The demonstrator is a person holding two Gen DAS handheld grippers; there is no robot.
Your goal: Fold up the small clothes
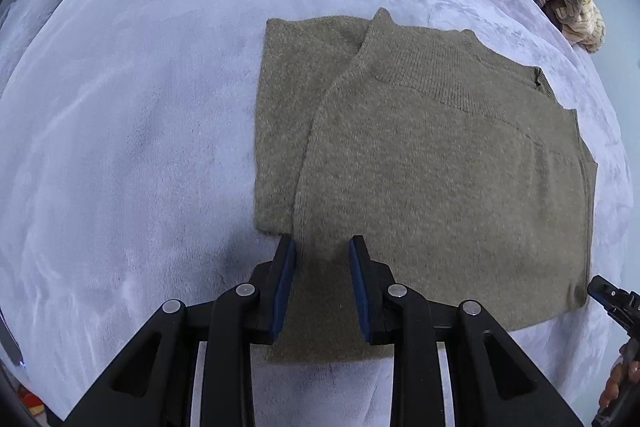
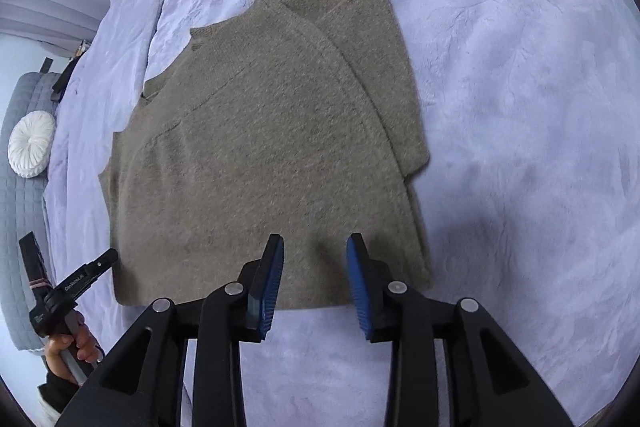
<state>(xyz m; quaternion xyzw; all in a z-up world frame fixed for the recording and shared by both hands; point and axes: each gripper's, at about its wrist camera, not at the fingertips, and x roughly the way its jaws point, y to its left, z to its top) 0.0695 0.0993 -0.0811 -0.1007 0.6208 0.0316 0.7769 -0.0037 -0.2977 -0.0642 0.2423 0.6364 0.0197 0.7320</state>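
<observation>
Olive-brown knit sweater point(image 1: 440, 167) lies flat on the lavender blanket point(image 1: 140, 107), one side folded over diagonally. Its near hem sits beneath and between the fingers of the left gripper point(image 1: 322, 247) and right gripper point(image 2: 316, 247). Both grippers are partly open and grip nothing.

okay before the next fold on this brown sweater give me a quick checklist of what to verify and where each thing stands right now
1. Sweater lies flat on the lilac blanket: ok.
2. Sleeve folded across the body, edges fairly tidy: ok.
3. Left claw open over the near hem, pads not pressing: ok.
4. Right claw open over the near hem, nothing gripped: ok.
5. Fabric caught between either claw's pads: not ok, neither holds it yet.
6. Layers underneath lie smooth: cannot tell.
</observation>
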